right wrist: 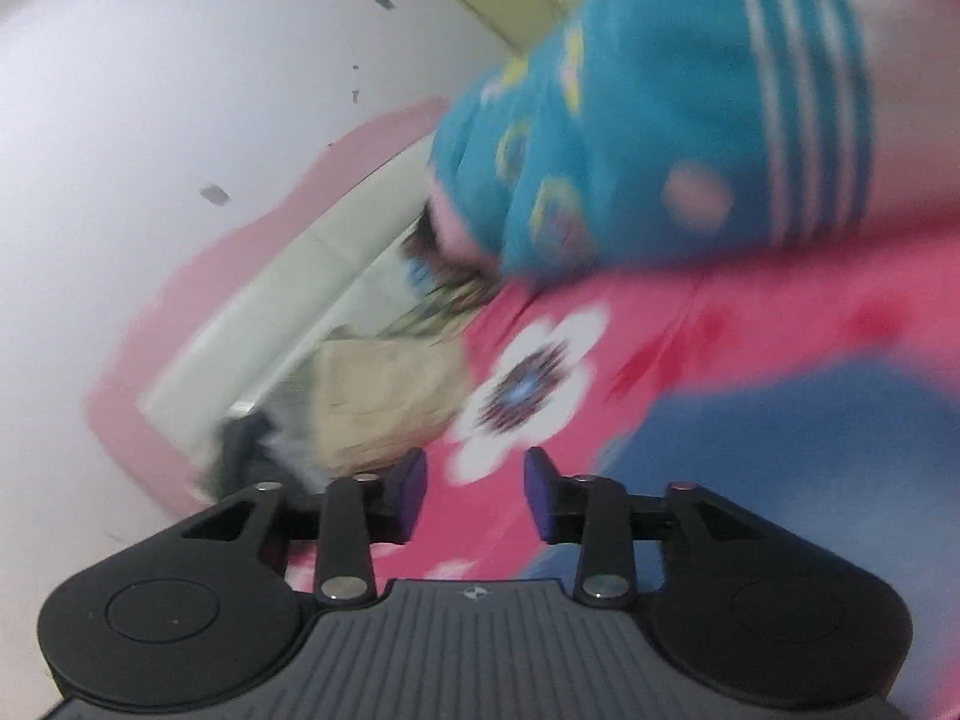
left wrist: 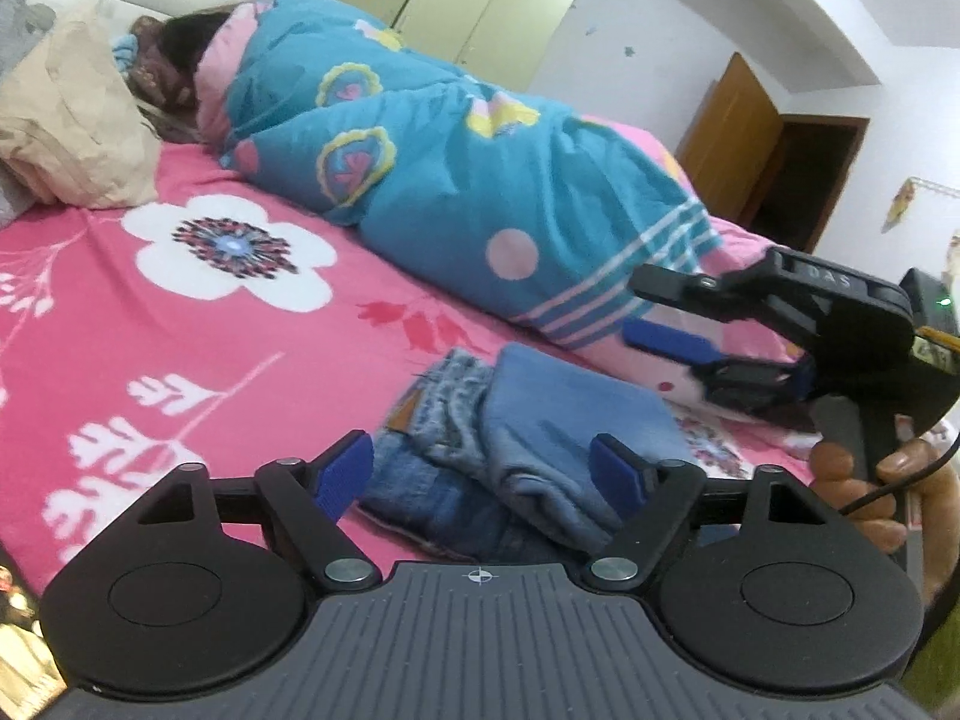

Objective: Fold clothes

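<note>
- At the bottom centre of the left wrist view, your left gripper [left wrist: 480,471] stands wide, with nothing between its blue pads [left wrist: 342,468].
- Just beyond those pads lie the jeans [left wrist: 510,444], a folded bundle on the pink sheet [left wrist: 198,360], a tan waistband patch showing at the left edge.
- At the right of that frame, your right gripper [left wrist: 648,315] is seen from the side, above and right of the jeans; its jaws are parted and hold nothing.
- At the lower right edge, your hand [left wrist: 870,480] grips its handle.
- Across the upper middle, a person lies under a blue quilt [left wrist: 432,162], with a beige pillow [left wrist: 72,126] at the upper left.
- In the right wrist view everything is blurred; the right gripper [right wrist: 474,495] shows a moderate gap with only sheet [right wrist: 750,324] behind it.
- At the right of that view a blue smear [right wrist: 810,432] may be the jeans; you cannot tell for sure.
</note>
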A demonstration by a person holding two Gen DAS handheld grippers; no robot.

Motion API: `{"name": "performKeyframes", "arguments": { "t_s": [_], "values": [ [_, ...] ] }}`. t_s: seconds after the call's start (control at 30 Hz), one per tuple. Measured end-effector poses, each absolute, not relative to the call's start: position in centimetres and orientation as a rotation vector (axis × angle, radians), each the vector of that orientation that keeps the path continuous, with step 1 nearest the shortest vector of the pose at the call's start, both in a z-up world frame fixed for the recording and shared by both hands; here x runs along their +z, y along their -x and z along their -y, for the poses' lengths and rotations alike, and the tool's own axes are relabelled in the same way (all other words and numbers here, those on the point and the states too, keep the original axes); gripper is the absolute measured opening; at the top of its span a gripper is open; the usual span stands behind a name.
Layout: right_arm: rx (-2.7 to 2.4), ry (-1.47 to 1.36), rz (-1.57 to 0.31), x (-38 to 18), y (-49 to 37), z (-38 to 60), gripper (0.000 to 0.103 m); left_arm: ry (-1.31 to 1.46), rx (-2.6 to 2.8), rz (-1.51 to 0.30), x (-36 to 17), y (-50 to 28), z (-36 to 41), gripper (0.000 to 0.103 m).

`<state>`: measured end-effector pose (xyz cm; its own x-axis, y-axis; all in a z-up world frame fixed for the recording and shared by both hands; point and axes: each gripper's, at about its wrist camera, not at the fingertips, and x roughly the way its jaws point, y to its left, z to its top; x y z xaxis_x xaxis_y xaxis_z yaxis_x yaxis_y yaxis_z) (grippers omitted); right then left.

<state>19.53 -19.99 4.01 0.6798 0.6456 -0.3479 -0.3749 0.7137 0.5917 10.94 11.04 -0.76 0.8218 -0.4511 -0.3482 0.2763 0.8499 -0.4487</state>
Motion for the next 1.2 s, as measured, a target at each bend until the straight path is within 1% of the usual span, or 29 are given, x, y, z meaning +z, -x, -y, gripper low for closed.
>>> {"name": "performKeyframes", "arguments": {
  "t_s": [0.03, 0.07, 0.1, 0.17, 0.23, 0.3, 0.33, 0.4, 0.43, 0.57, 0.6, 0.63, 0.7, 0.73, 0.77, 0.8, 0.87, 0.9, 1.07, 1.2],
  "values": [
    [0.569, -0.435, -0.570, 4.7, -19.4, 20.5, 0.046, 0.397, -0.405, -0.463, -0.7, -10.9, -10.7, 0.071],
    [0.539, -0.357, -0.576, 5.2, -19.6, 20.8, 0.050, 0.397, -0.412, -0.463, -0.7, -10.7, -10.4, 0.067],
    [0.522, -0.288, -0.583, 5.5, -19.9, 21.0, 0.057, 0.394, -0.415, -0.467, -0.8, -10.7, -10.1, 0.063],
    [0.516, -0.178, -0.605, 5.7, -20.9, 21.6, 0.068, 0.387, -0.416, -0.480, -0.9, -10.7, -9.5, 0.058],
    [0.520, -0.099, -0.632, 5.5, -22.2, 22.1, 0.070, 0.382, -0.405, -0.504, -1.1, -11.1, -9.0, 0.054],
    [0.530, -0.078, -0.675, 4.7, -24.1, 22.5, 0.076, 0.394, -0.406, -0.522, -1.4, -11.4, -8.9, 0.046],
    [0.536, -0.077, -0.699, 4.3, -25.1, 22.7, 0.077, 0.401, -0.408, -0.530, -1.5, -11.6, -8.8, 0.045],
    [0.558, -0.120, -0.760, 3.2, -27.4, 22.9, 0.079, 0.415, -0.412, -0.545, -1.8, -11.9, -8.7, 0.037],
    [0.571, -0.150, -0.793, 2.6, -28.6, 23.0, 0.079, 0.423, -0.414, -0.553, -1.9, -12.1, -8.7, 0.036],
    [0.644, -0.219, -0.923, 0.2, -32.2, 22.4, 0.079, 0.469, -0.417, -0.563, -2.3, -12.5, -8.9, 0.027],
    [0.663, -0.226, -0.945, -0.2, -32.6, 22.2, 0.075, 0.483, -0.417, -0.561, -2.4, -12.5, -9.0, 0.022],
    [0.682, -0.231, -0.957, -0.5, -32.7, 22.0, 0.070, 0.491, -0.418, -0.557, -2.4, -12.5, -9.1, 0.020],
    [0.720, -0.241, -0.980, -0.9, -32.7, 21.7, 0.042, 0.498, -0.422, -0.543, -2.4, -12.4, -9.1, 0.014],
    [0.729, -0.246, -0.974, -0.9, -32.5, 21.7, 0.035, 0.492, -0.422, -0.532, -2.4, -12.2, -9.0, 0.012],
    [0.729, -0.251, -0.952, -0.6, -32.1, 21.9, 0.021, 0.484, -0.422, -0.520, -2.3, -12.1, -8.9, 0.011],
    [0.728, -0.257, -0.929, -0.3, -31.7, 22.0, 0.013, 0.476, -0.422, -0.509, -2.2, -12.0, -8.7, 0.010],
    [0.727, -0.272, -0.887, 0.3, -30.9, 22.3, 0.006, 0.467, -0.426, -0.482, -2.0, -11.6, -8.6, 0.009],
    [0.729, -0.284, -0.869, 0.8, -30.7, 22.4, 0.005, 0.473, -0.432, -0.468, -1.8, -11.4, -8.6, 0.009],
    [0.739, -0.343, -0.789, 3.0, -30.0, 22.6, 0.004, 0.530, -0.444, -0.412, -0.8, -10.9, -9.8, 0.008],
    [0.773, -0.333, -0.764, 3.8, -30.8, 20.5, 0.004, 0.557, -0.403, -0.384, -0.4, -10.5, -11.3, 0.008]
  ]
}}
